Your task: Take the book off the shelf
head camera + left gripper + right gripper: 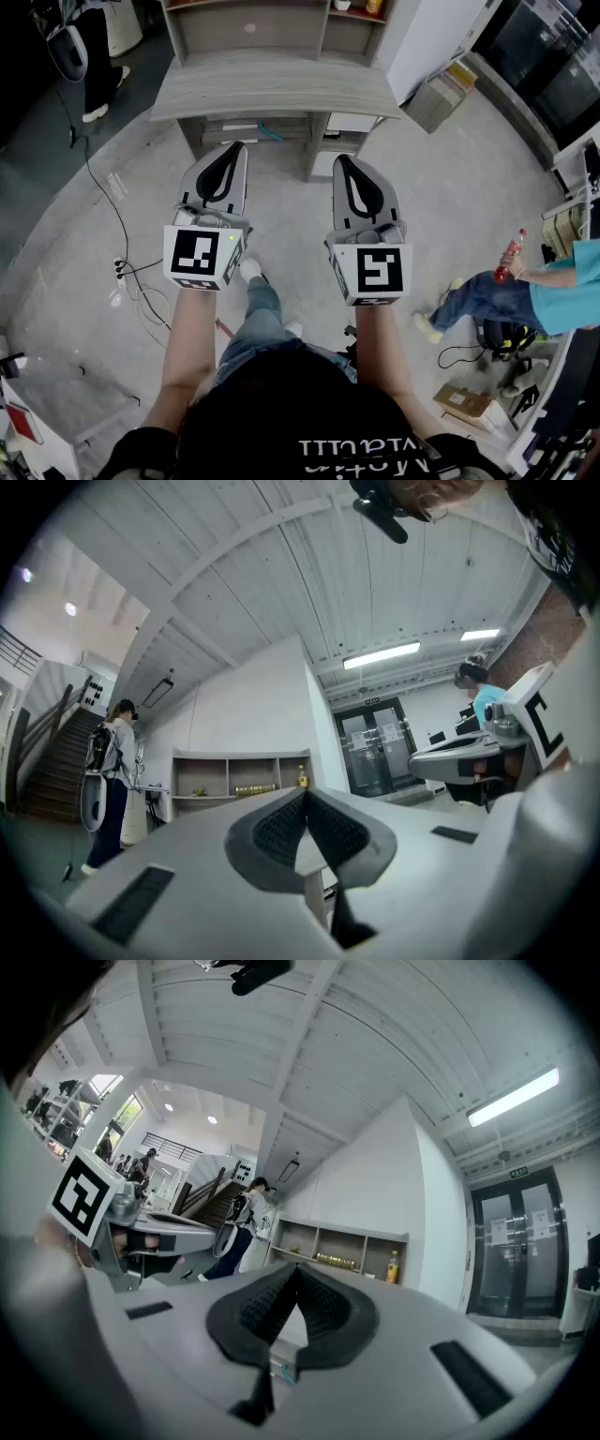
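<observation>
Head view cut off the top of the far shelf [272,37]. My left gripper [234,148] and right gripper [341,161] were both clenched, empty.

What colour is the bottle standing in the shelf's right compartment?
Yellow-orange. The bottle shows best in the right gripper view.

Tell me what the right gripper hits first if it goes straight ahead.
The right gripper would probably meet the grey shelf unit, near its desk top; nothing shows between them, though depth is unclear.
</observation>
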Demonstrator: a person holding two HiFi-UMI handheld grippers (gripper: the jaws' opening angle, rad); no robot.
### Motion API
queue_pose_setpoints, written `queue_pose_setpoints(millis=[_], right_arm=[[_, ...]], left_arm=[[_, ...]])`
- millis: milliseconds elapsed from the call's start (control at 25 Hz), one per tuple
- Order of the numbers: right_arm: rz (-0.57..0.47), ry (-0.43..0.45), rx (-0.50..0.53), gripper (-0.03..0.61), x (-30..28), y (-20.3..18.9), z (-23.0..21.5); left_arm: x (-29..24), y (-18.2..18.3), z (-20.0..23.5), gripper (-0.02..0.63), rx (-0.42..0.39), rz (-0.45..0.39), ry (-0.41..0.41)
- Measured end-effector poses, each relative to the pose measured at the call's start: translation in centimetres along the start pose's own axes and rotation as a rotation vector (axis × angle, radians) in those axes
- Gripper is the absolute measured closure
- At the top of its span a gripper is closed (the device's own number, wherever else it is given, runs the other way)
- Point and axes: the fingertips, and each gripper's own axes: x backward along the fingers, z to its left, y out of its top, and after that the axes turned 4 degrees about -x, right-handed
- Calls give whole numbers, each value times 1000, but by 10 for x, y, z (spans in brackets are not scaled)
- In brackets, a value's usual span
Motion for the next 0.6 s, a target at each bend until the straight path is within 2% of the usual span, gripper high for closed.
queue_pose_setpoints(millis=[160,360,400,440,480,600], right_arm=[[11,-7,-12,563,5,0,-2],[4,-2,-7,563,3,-5,3],[8,-1,1,563,2,-6,5],[11,-1,7,563,2,-7,5],[12,-2,9,563,0,-7,4],[8,-10,7,563,-8,-6,-3]], left_arm=[[5,-3,1,604,10,17,14],[4,-19,3,602,72,64,-25],[2,-23,3,537,94,76,-35],[0,-27,4,387,116,89,-40],[-3,-30,7,293,131,100,-37],[-15,-33,15,254,148,106,-12]])
